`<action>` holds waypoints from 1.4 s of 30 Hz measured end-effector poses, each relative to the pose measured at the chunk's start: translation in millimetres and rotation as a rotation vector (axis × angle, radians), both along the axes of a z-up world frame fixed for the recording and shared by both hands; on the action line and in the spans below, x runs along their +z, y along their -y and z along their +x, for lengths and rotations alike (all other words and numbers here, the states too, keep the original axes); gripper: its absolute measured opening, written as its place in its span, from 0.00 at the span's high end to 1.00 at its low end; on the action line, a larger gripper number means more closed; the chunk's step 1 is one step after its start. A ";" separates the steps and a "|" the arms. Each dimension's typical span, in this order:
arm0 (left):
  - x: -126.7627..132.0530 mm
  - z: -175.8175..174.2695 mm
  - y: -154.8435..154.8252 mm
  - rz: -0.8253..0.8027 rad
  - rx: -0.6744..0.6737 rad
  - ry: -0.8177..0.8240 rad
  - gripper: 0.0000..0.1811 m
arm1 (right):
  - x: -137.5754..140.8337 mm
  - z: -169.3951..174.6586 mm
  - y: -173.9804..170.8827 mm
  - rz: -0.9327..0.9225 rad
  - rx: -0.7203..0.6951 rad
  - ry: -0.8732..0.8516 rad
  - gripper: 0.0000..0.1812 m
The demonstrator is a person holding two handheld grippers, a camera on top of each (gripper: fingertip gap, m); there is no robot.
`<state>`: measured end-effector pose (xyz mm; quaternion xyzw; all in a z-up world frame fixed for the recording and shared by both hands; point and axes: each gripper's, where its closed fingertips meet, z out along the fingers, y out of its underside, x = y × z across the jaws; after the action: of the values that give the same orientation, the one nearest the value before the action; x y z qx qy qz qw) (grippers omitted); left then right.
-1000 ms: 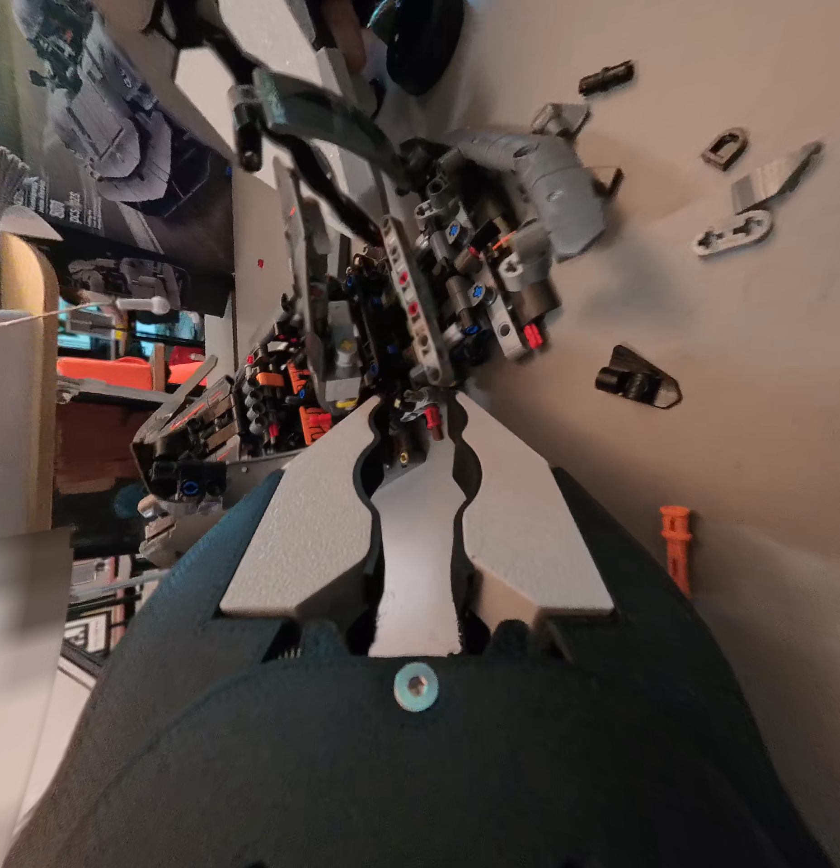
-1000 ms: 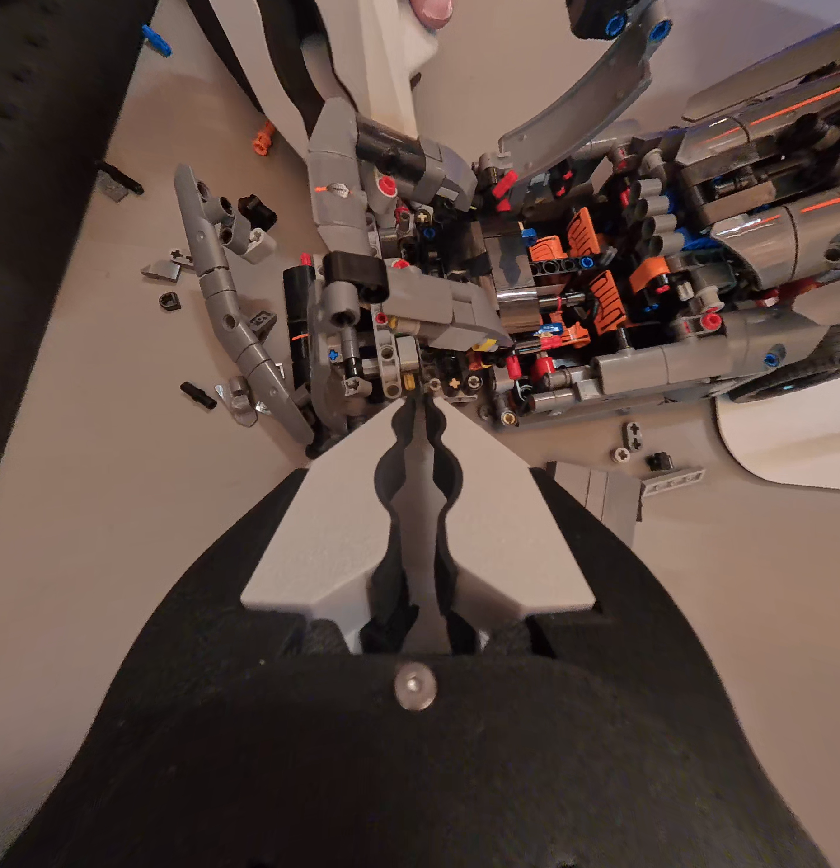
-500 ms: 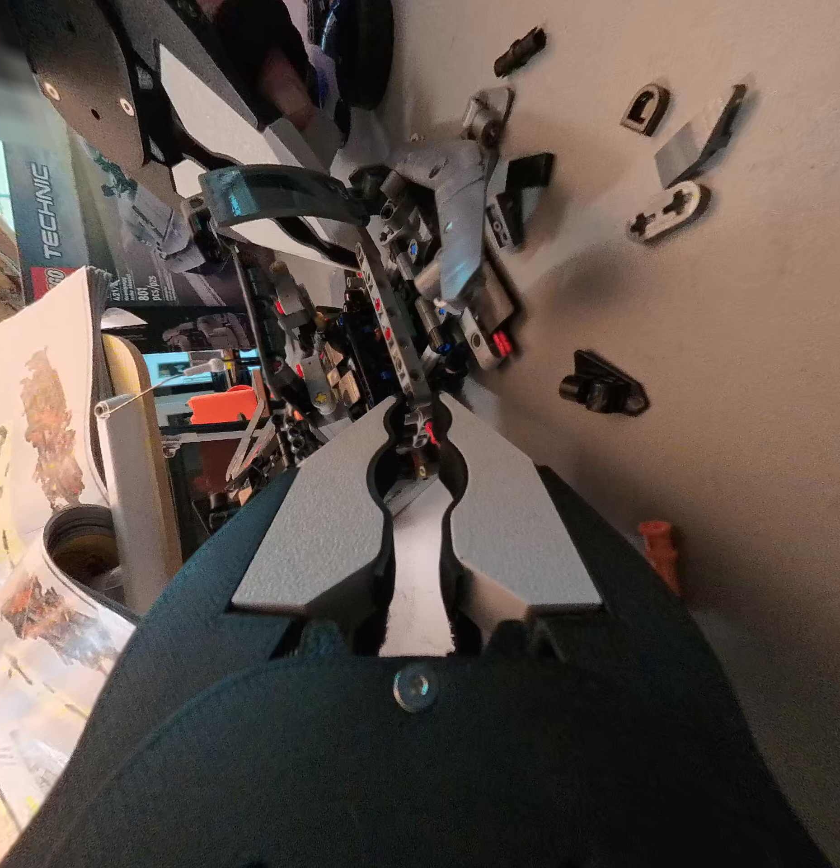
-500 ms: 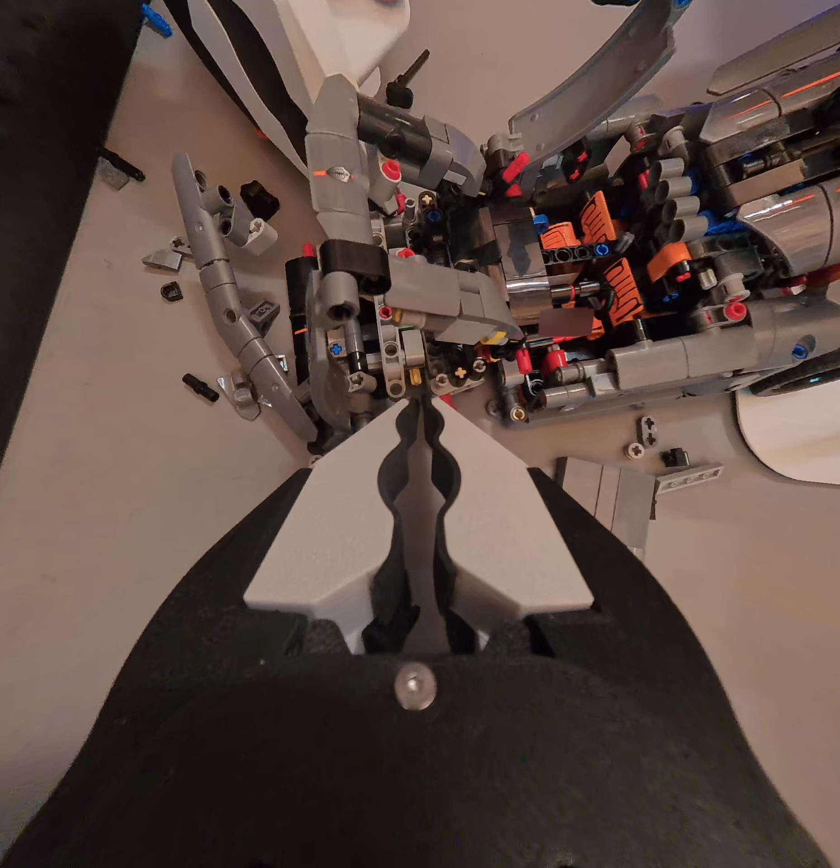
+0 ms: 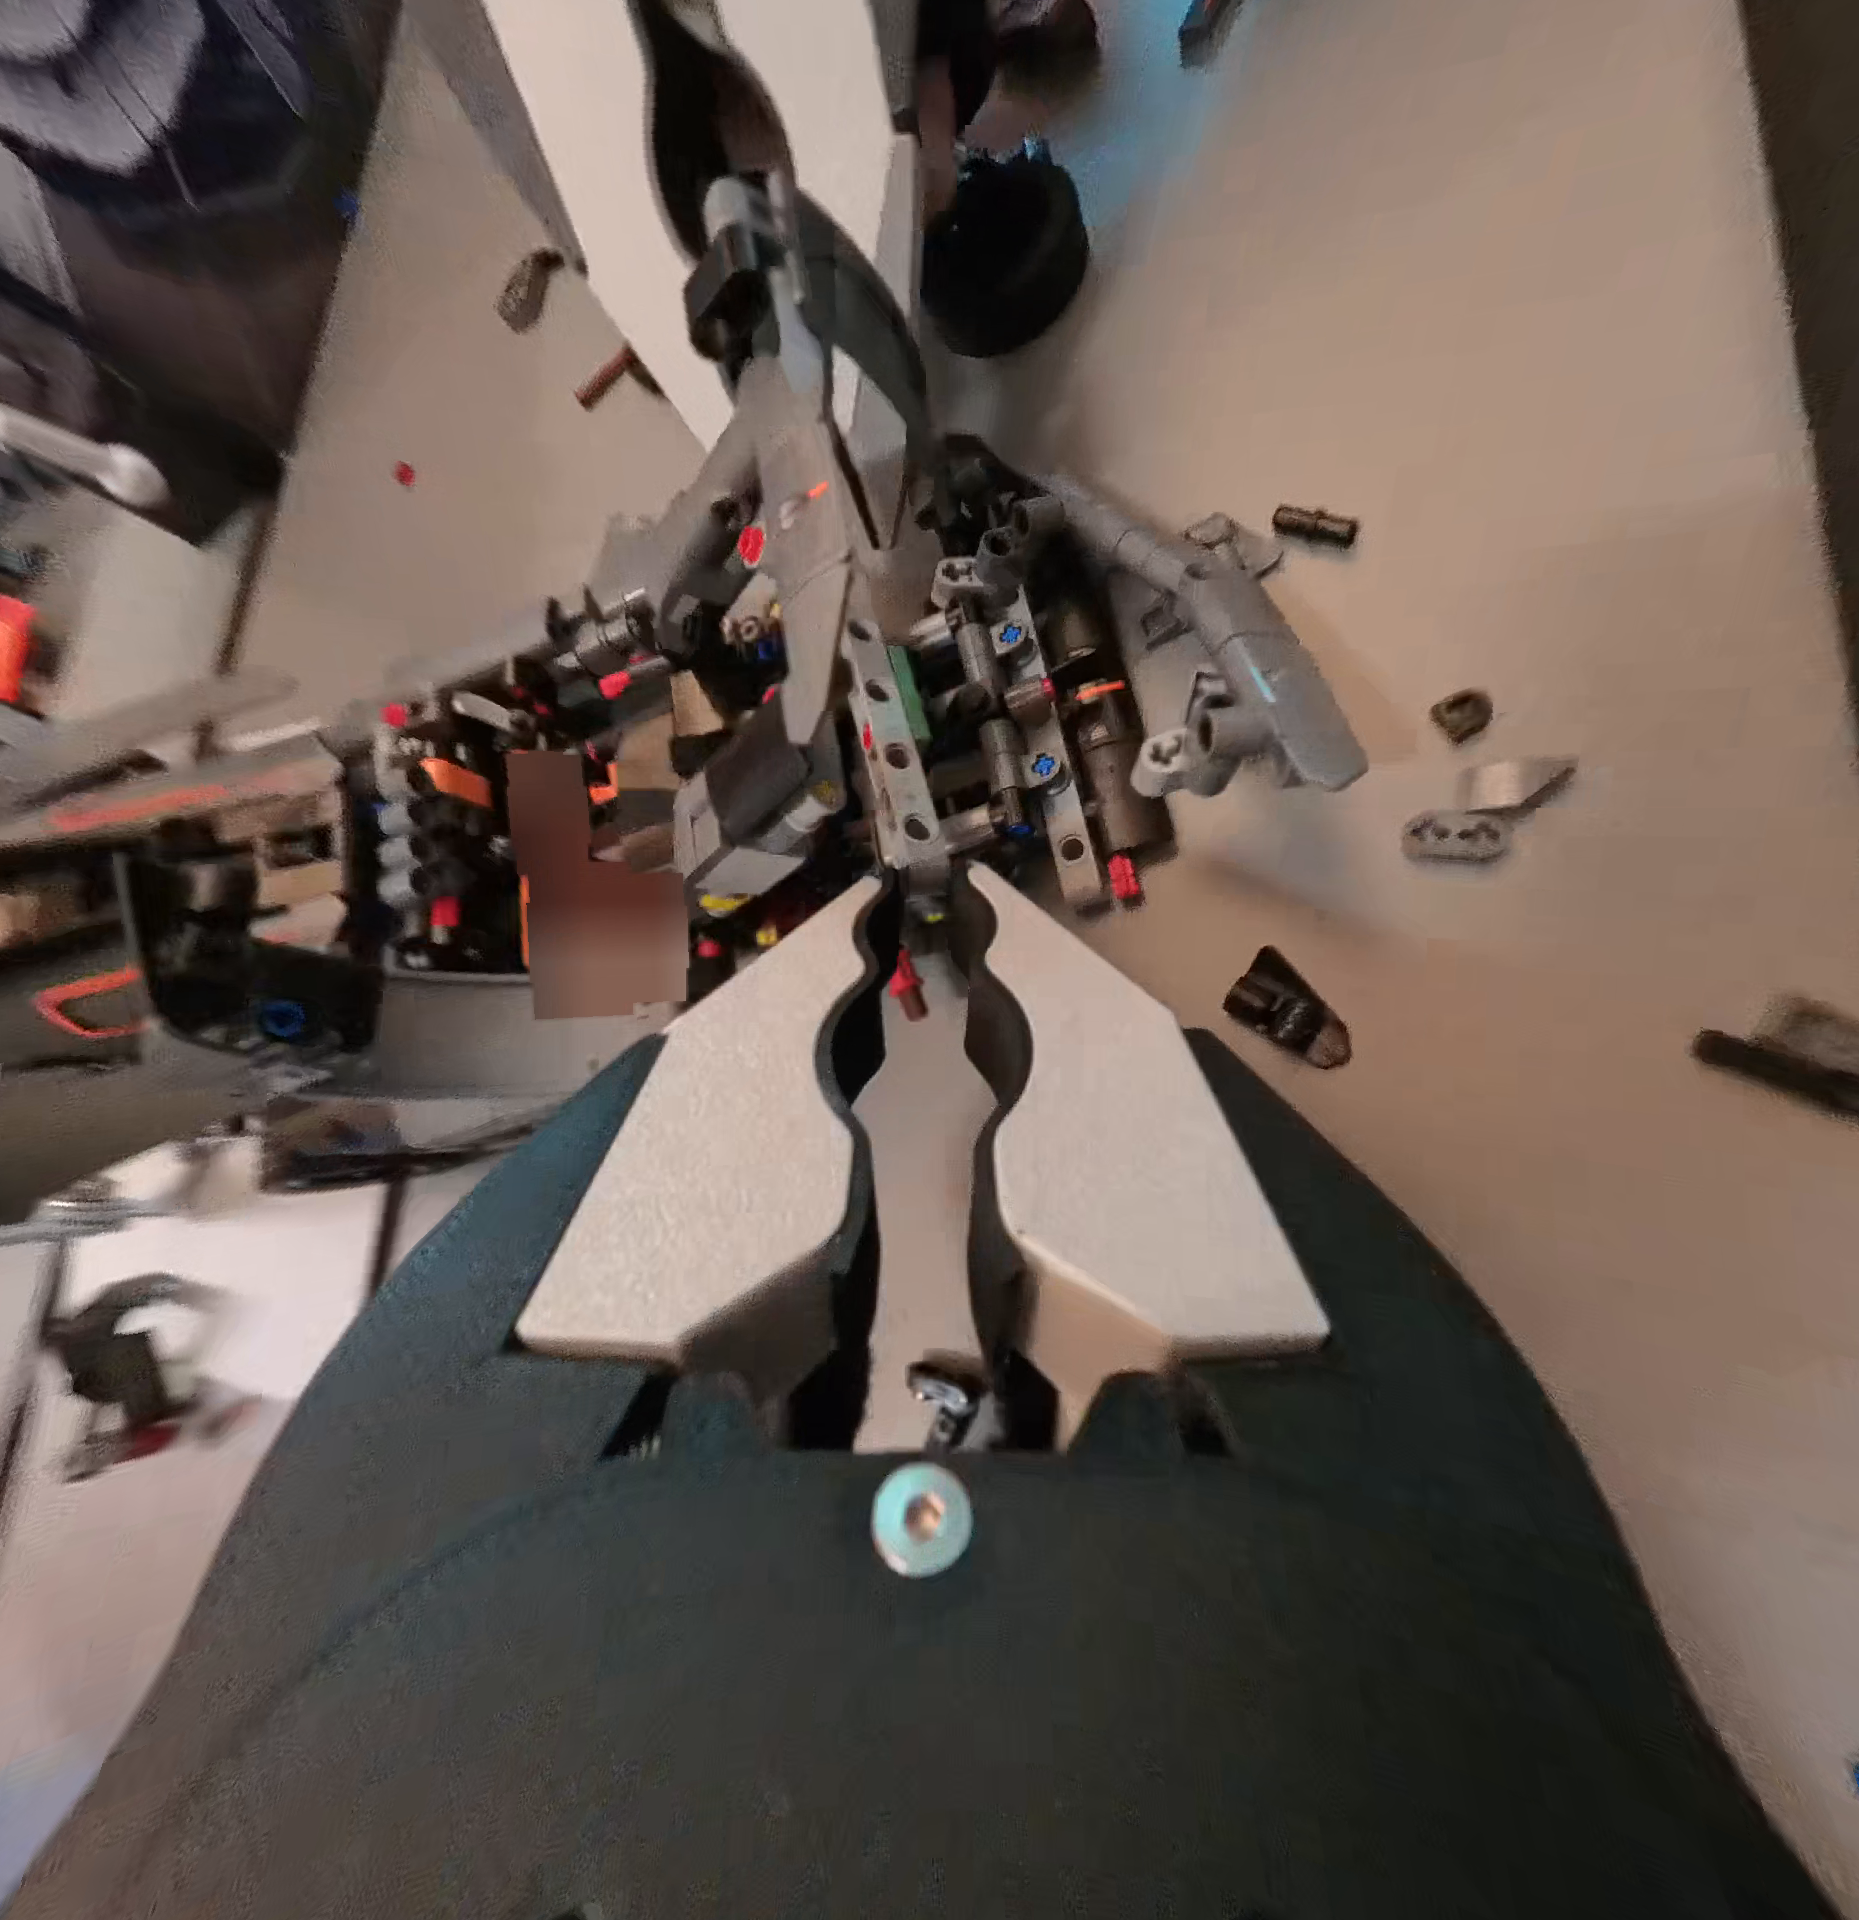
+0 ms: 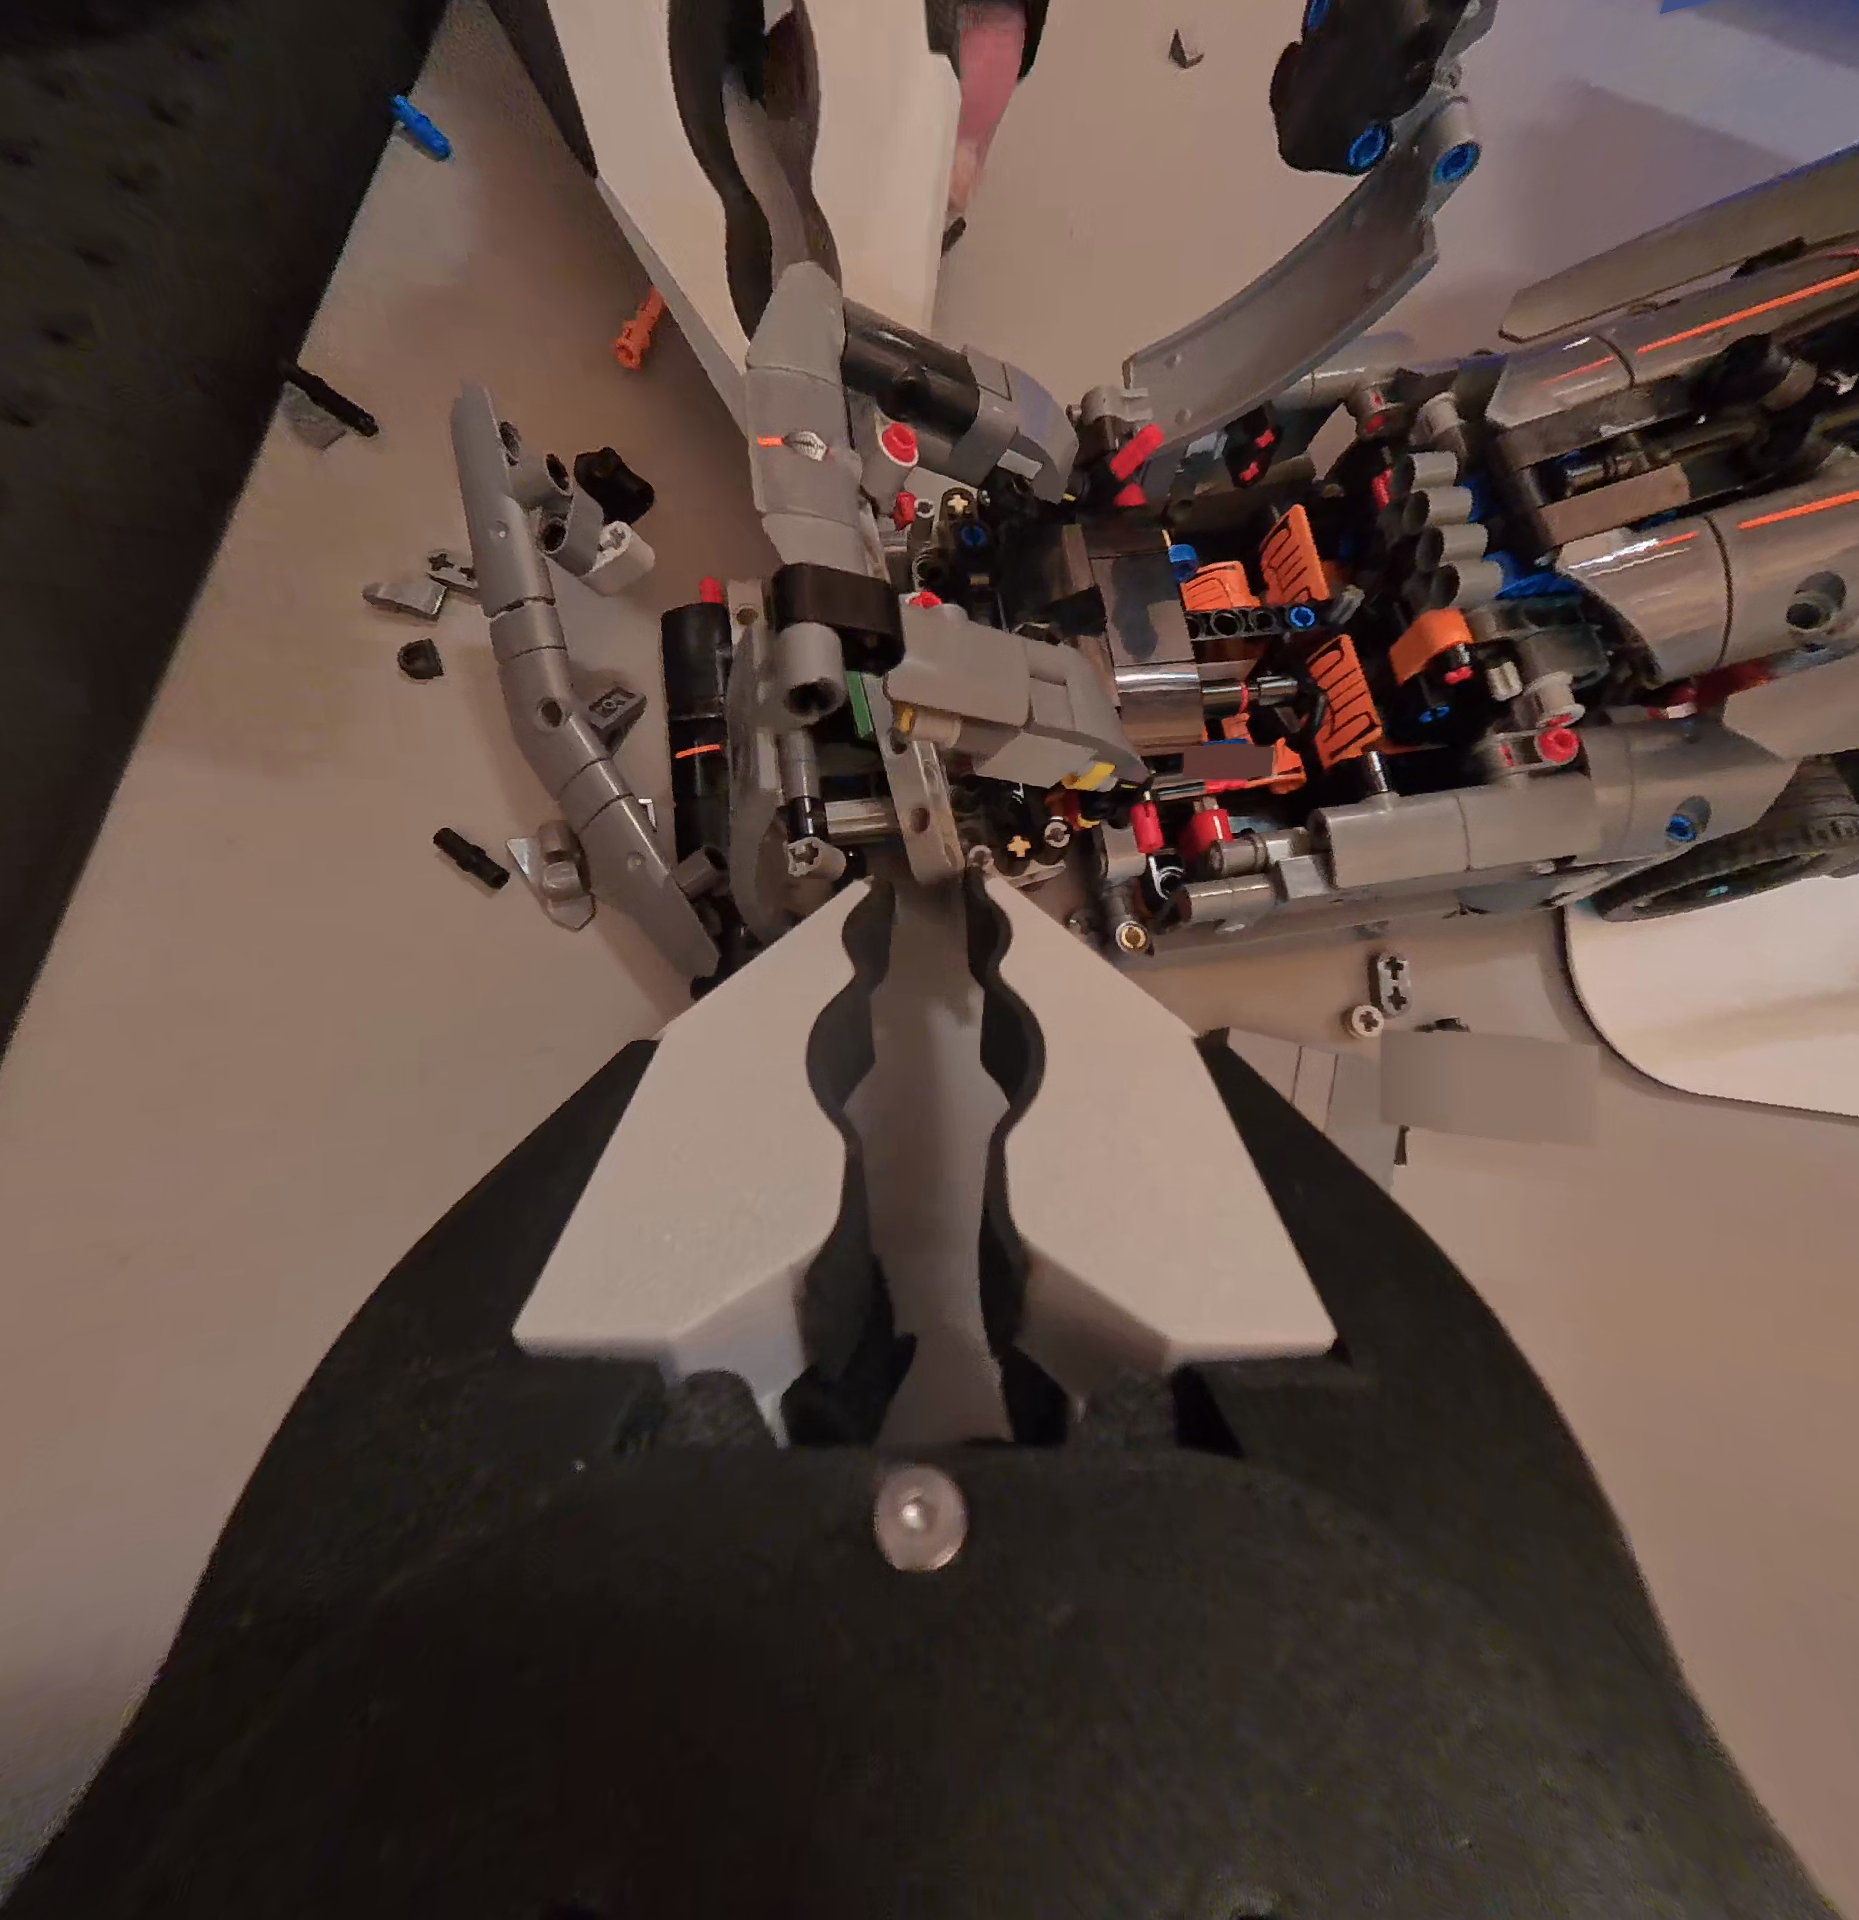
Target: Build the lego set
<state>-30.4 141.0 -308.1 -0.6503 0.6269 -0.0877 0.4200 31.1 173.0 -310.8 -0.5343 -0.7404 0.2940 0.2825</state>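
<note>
R tongs pinching grey beam, L tongs same

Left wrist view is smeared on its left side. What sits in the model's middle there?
Observer: Orange ribbed pieces sit side by side inside the lego model.
Operator: Does anything arch over it?
Observer: Yes, a curved grey panel with blue pins at its far end rises from the model.
Operator: Are there any loose pins that I miss?
Observer: An orange pin lies on the table, beyond the loose grey curved strip.
</note>
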 end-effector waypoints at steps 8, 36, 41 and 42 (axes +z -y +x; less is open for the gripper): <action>-0.2 2.9 6.1 -0.390 0.060 0.194 0.97 | 2.2 -5.5 3.2 0.039 0.022 -0.030 0.95; 1.1 0.8 12.1 -0.725 0.078 0.336 0.91 | -5.0 -4.8 2.9 -0.002 0.016 0.010 0.98; -5.2 -17.6 2.5 -0.235 0.034 0.031 0.89 | -5.2 -5.3 2.1 -0.049 0.005 0.010 0.98; -3.9 -17.7 2.2 -0.109 0.004 -0.029 0.90 | -5.2 -5.3 2.0 -0.054 0.004 0.011 0.98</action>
<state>-48.1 138.8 -312.0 -0.6747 0.6259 -0.1113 0.3750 25.8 171.0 -316.0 -0.5418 -0.7349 0.3115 0.2635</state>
